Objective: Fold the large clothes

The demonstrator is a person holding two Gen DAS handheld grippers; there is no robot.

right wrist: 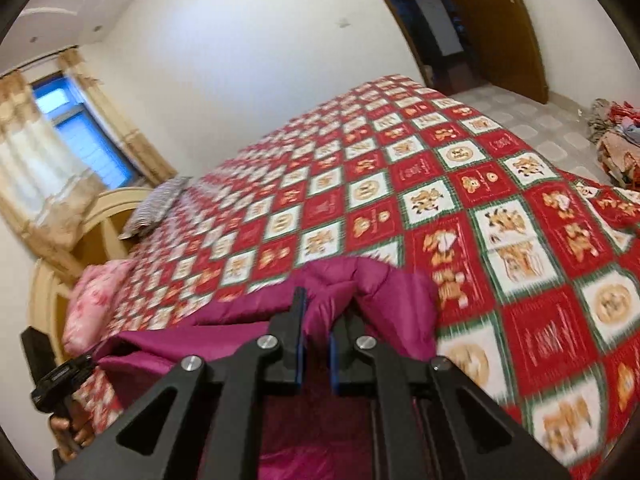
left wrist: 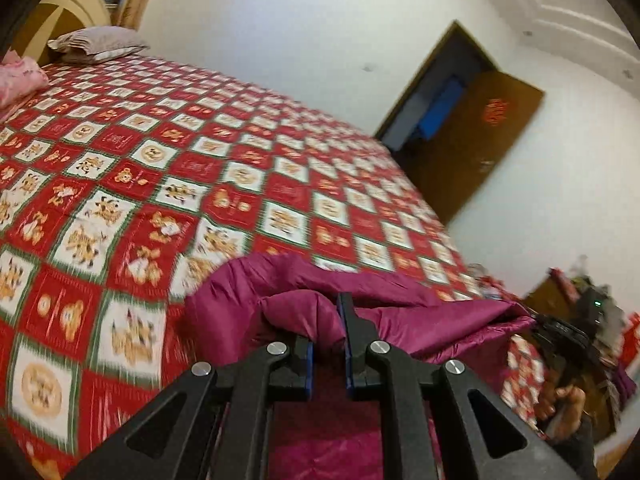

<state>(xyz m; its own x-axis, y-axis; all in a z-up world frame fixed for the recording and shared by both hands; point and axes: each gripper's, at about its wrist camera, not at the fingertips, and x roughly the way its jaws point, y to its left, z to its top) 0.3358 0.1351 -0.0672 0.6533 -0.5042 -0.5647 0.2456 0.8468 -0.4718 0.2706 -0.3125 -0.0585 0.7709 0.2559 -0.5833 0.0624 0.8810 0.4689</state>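
Note:
A magenta padded garment (left wrist: 400, 300) hangs stretched between both grippers above the near edge of the bed. My left gripper (left wrist: 326, 320) is shut on a bunched edge of the garment. My right gripper (right wrist: 320, 316) is shut on another bunched edge of the same garment (right wrist: 384, 292). In the left wrist view the right gripper (left wrist: 560, 332) shows at the far right, held by a hand. In the right wrist view the left gripper (right wrist: 60, 376) shows at the lower left. The garment's lower part hangs below the frames, hidden.
The bed (left wrist: 200, 160) has a red, white and green checked cover (right wrist: 520, 240). A grey pillow (left wrist: 96, 42) and a pink pillow (right wrist: 96, 296) lie at the headboard. A brown door (left wrist: 472, 148) stands open. A pile of clothes (right wrist: 616, 136) lies on the floor.

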